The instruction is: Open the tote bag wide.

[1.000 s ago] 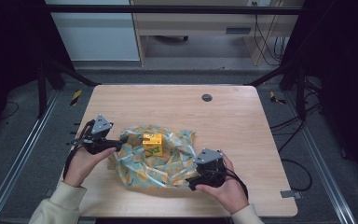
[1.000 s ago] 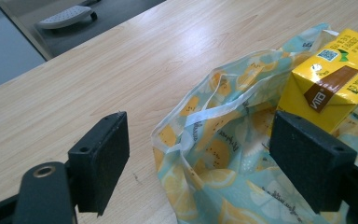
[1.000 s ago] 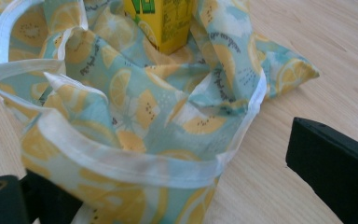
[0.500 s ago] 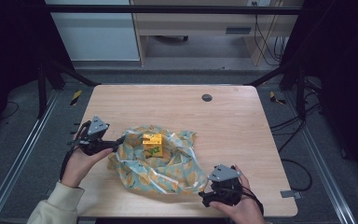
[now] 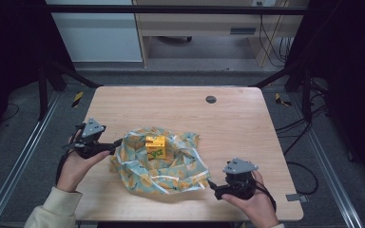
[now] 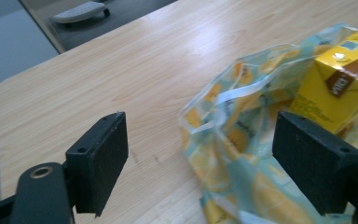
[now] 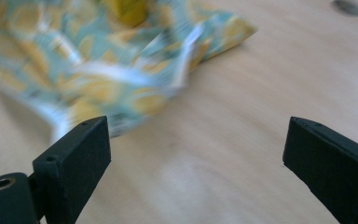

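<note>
Left tool (image 6: 200,158): I hold it open, jaws astride bag (image 5: 159,164) rim
Right tool (image 7: 193,158): open, empty, bag at 11 o'clock
Risk: tugging the rim could topple carton (image 5: 155,146)

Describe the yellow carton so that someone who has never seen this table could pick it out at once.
Start at the wooden table and find the crumpled lemon-print bag left of its middle. The yellow carton stands on the bag's upper part, between the two grippers. It is the one solid, boxy thing there, plain yellow with a brown band against the pale blue wrinkled plastic.
</note>
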